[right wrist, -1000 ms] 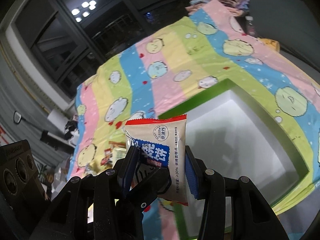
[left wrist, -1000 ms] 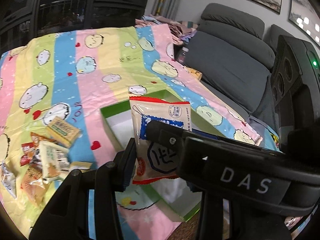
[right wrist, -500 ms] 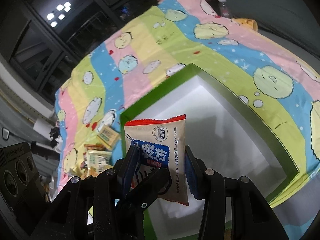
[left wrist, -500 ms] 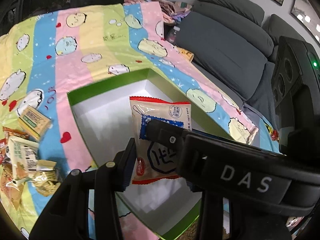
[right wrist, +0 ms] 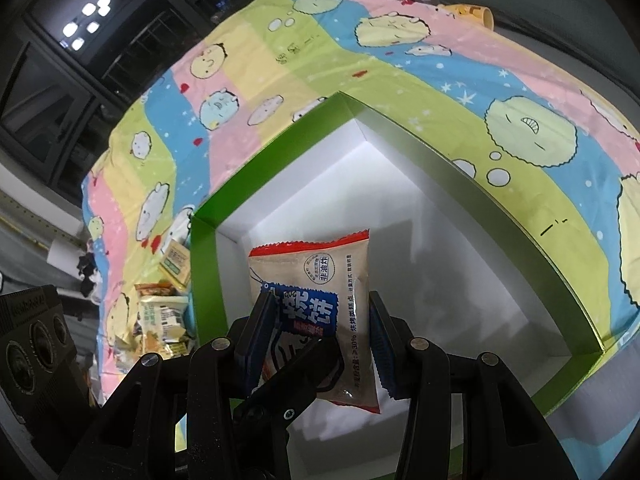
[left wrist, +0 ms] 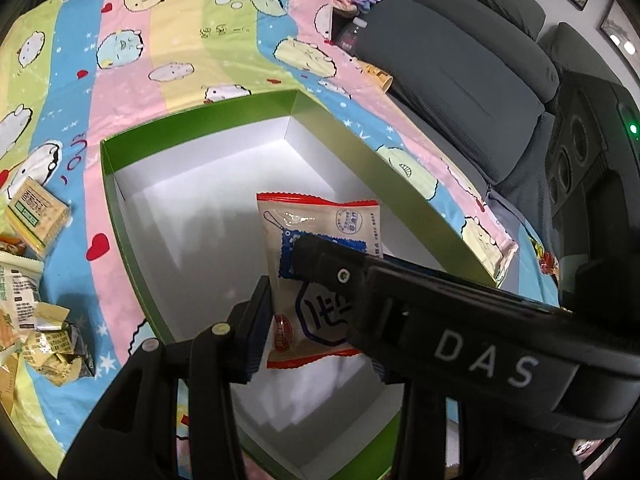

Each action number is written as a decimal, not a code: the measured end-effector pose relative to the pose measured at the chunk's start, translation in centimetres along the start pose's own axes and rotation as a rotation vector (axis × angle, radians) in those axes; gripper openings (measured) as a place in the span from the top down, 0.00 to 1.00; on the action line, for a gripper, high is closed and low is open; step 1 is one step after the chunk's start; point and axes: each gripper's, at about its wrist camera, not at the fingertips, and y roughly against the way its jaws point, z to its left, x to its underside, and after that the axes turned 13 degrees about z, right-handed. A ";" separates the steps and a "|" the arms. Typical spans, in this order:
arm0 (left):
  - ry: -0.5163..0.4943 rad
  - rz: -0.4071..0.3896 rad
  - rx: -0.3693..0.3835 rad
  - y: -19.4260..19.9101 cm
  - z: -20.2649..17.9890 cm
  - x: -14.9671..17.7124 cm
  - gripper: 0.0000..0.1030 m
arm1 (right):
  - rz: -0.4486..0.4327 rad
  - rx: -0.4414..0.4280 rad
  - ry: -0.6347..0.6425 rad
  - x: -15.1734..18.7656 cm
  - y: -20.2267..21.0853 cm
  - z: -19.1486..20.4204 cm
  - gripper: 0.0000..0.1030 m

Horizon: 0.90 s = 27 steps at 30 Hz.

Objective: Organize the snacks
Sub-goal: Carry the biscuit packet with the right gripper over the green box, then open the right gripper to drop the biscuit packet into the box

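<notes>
A beige snack packet (left wrist: 320, 240) with red ends and a blue label is held upright by both grippers over the open green box (left wrist: 200, 116) with a white inside. My left gripper (left wrist: 316, 312) is shut on its lower part; the right gripper's finger crosses in front. In the right wrist view the same packet (right wrist: 320, 276) sits between my right gripper's (right wrist: 320, 336) blue pads (right wrist: 258, 328), shut on it, above the box (right wrist: 204, 248). The box floor (right wrist: 400, 240) shows nothing in it.
Several loose snack packets (left wrist: 36, 216) lie on the striped cartoon blanket (left wrist: 160, 40) left of the box, also in the right wrist view (right wrist: 164, 312). A grey sofa (left wrist: 460, 52) stands to the right with a bottle (left wrist: 352, 32) and a yellow cup (right wrist: 472, 14) by it.
Both grippers carried the packet forward and down, from the box's near edge to over its white inside. The box now fills both views. The grip is unchanged.
</notes>
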 end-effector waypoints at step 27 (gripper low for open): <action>-0.013 0.106 0.000 -2.3 -0.6 -1.0 0.60 | 0.032 0.015 -0.068 -0.7 -0.8 -2.4 0.53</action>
